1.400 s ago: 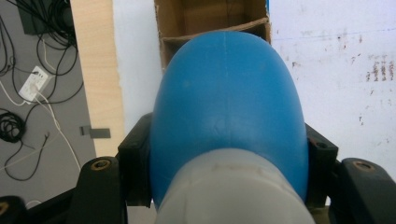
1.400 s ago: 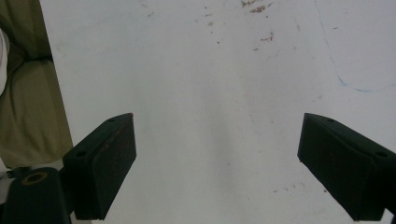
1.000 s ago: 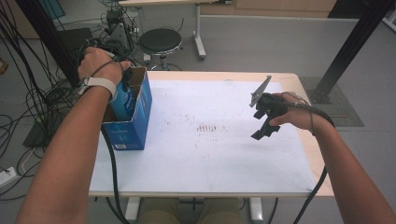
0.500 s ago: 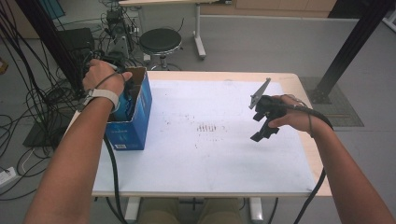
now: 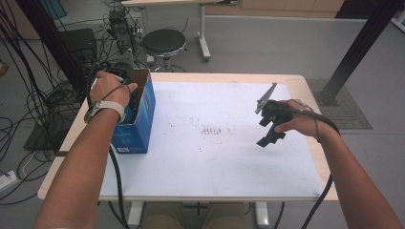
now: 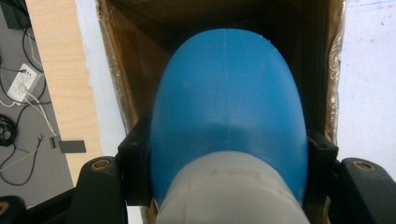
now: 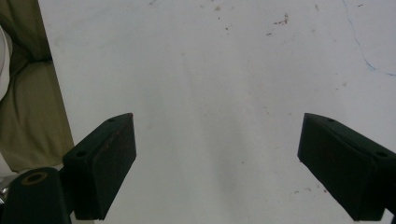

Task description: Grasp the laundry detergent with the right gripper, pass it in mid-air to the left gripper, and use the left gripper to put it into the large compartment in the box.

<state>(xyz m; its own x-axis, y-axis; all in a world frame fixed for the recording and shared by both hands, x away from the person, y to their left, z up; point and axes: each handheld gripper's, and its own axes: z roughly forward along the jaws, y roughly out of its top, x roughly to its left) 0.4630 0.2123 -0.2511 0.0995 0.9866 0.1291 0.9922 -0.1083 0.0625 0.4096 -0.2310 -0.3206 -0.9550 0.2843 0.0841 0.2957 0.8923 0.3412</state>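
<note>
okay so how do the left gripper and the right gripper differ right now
The left gripper is shut on a blue bottle; the right gripper stands open with nothing between its jaws. The left gripper reaches down into the blue cardboard box; the right gripper hangs above the white table sheet. Both are black, each held in a hand.

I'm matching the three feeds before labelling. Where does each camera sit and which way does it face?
High view: above the person's side, facing forward and down on the table; both forearms show.
Left gripper view: rides the left gripper, facing down into the box; jaws clamp a blue bottle.
Right gripper view: rides the right gripper, facing the sheet; jaws apart.
Shared: box, sheet.
</note>
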